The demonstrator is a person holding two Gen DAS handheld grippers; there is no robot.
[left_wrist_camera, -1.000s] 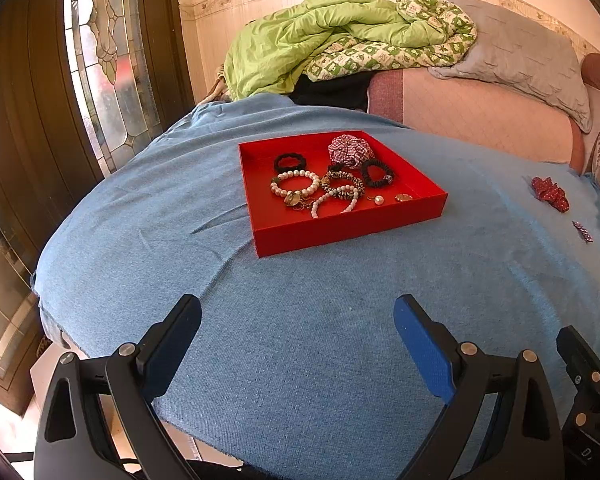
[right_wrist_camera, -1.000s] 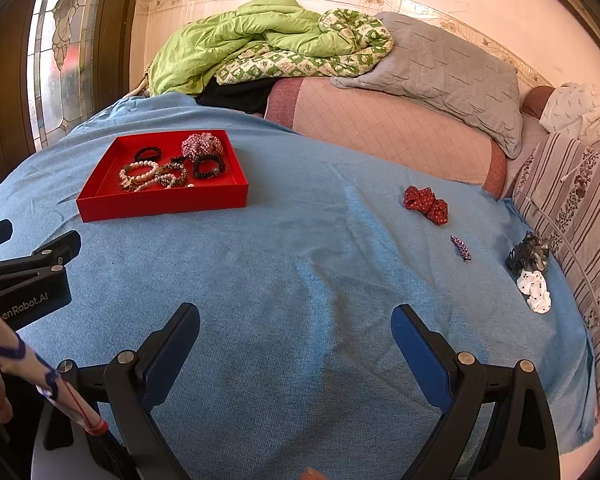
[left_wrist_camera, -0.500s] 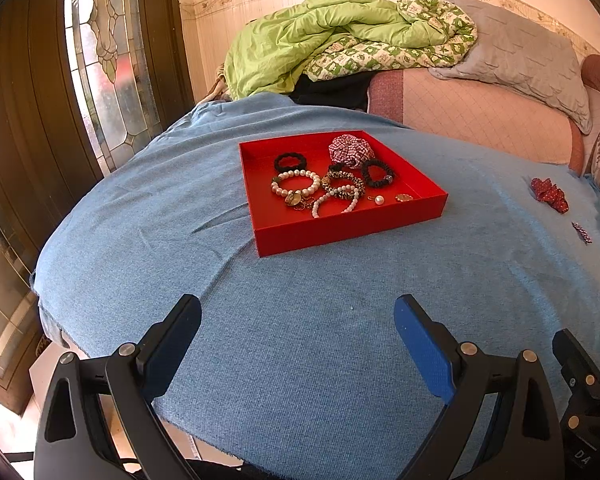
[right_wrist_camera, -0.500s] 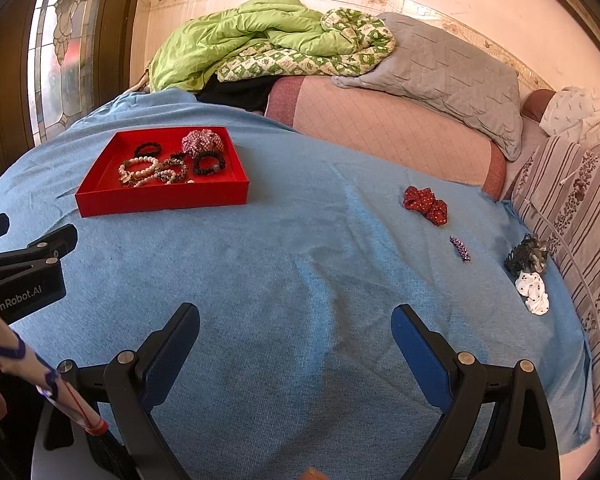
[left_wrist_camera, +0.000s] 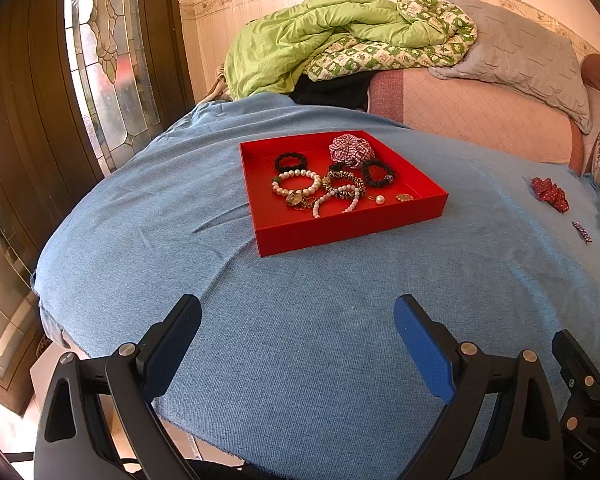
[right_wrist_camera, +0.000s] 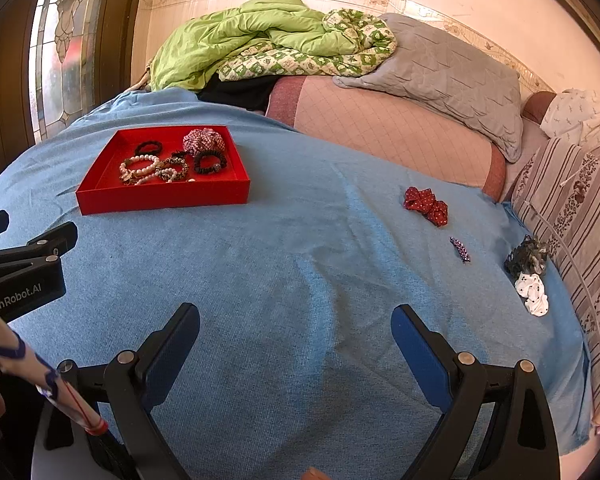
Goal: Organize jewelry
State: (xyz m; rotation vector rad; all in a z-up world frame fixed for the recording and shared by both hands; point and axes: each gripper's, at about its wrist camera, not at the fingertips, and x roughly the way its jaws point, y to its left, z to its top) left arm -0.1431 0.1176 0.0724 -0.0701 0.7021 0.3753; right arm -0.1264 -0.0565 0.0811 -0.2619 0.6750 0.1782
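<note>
A red tray (left_wrist_camera: 352, 232) (right_wrist_camera: 164, 202) sits on the blue bedspread and holds pearl bracelets (left_wrist_camera: 294, 186), black hair ties (left_wrist_camera: 289, 161) and a checked scrunchie (left_wrist_camera: 350, 151). Loose on the spread to the right lie a red dotted scrunchie (right_wrist_camera: 426, 205) (left_wrist_camera: 549, 194), a small purple clip (right_wrist_camera: 460, 249), a dark scrunchie (right_wrist_camera: 526, 259) and a white dotted scrunchie (right_wrist_camera: 533, 293). My left gripper (left_wrist_camera: 298, 334) is open and empty, near the bed's front edge, short of the tray. My right gripper (right_wrist_camera: 296, 336) is open and empty over bare spread.
A green quilt (left_wrist_camera: 320, 36), a grey pillow (right_wrist_camera: 440, 80) and a pink bolster (right_wrist_camera: 388, 136) lie at the back. Striped pillows (right_wrist_camera: 572, 208) line the right side. A stained-glass door (left_wrist_camera: 100, 60) stands left of the bed.
The right wrist view has shifted slightly forward and left; the left gripper's body sits a bit lower in it. The left wrist view is almost unchanged.
</note>
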